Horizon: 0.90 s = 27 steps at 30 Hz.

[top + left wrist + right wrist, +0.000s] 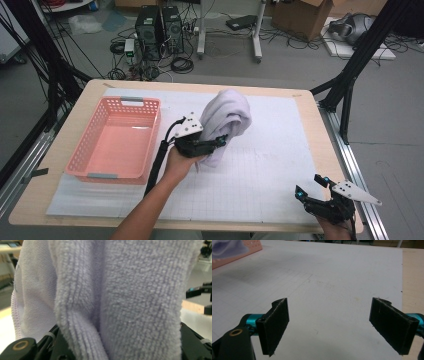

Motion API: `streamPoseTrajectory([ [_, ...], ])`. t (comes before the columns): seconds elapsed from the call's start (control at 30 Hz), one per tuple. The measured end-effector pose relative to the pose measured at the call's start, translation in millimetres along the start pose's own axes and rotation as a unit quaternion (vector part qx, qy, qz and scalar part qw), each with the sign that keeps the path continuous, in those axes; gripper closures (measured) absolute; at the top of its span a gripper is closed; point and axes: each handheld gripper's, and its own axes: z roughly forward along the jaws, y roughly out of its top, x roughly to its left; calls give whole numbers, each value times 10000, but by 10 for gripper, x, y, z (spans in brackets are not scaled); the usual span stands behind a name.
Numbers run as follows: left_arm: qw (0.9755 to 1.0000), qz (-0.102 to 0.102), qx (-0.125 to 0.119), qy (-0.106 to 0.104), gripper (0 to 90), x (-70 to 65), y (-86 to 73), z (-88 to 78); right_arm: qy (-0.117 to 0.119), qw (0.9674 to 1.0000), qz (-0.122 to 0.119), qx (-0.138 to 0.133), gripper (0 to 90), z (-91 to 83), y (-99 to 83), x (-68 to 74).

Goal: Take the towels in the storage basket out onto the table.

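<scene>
A bunched lavender towel (227, 115) hangs above the white mat, just right of the pink basket (150, 135). My left gripper (217, 142) is shut on the towel's lower part, with a hand behind it. In the left gripper view the fuzzy towel (120, 295) hangs between the black jaws and hides the pads. My right gripper (312, 187) rests low near the table's front right corner, open with nothing in it. In the right gripper view its two black pads (274, 325) stand wide apart over the bare mat.
The pink basket sits on the left side of the white grid mat (260, 165), and its corner (239, 253) is at the far left of the right gripper view. Black frame legs stand beside both table ends.
</scene>
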Motion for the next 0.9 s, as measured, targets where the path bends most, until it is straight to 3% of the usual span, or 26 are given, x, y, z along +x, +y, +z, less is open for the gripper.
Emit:
streamPoseTrajectory([
  [0.3, 9991, -224, 371, -30, 550, -75, -221, 319, 32, 10000, 14, 34, 149, -2, -10, -12],
  [0.33, 9981, -285, 544, -52, 549, -99, -308, 400, 34, 10000, 13, 24, 149, -4, -11, -16],
  [0.37, 9981, -285, 544, -52, 548, -99, -308, 400, 29, 10000, 26, 16, 149, -5, -10, -16],
  [0.4, 9967, -291, 745, -104, 546, -129, -373, 483, 25, 10000, 10, 12, 149, -8, -9, -20],
  [0.5, 9964, -286, 789, -142, 541, -189, -425, 569, 11, 10000, 27, 43, 148, -13, -23, -29],
  [0.63, 9959, -347, 832, -51, 535, -208, -493, 622, -1, 10000, 0, 40, 148, -23, -20, -26],
  [0.7, 9939, -499, 981, 21, 531, -187, -578, 666, 19, 10000, 0, 15, 149, -37, -22, -14],
  [0.8, 9931, -542, 1030, 141, 518, -192, -575, 672, 31, 9999, 8, 97, 148, -31, -30, -27],
  [0.9, 9911, -829, 993, 311, 439, -154, -549, 637, 0, 10000, 41, 37, 149, -38, -26, -46],
])
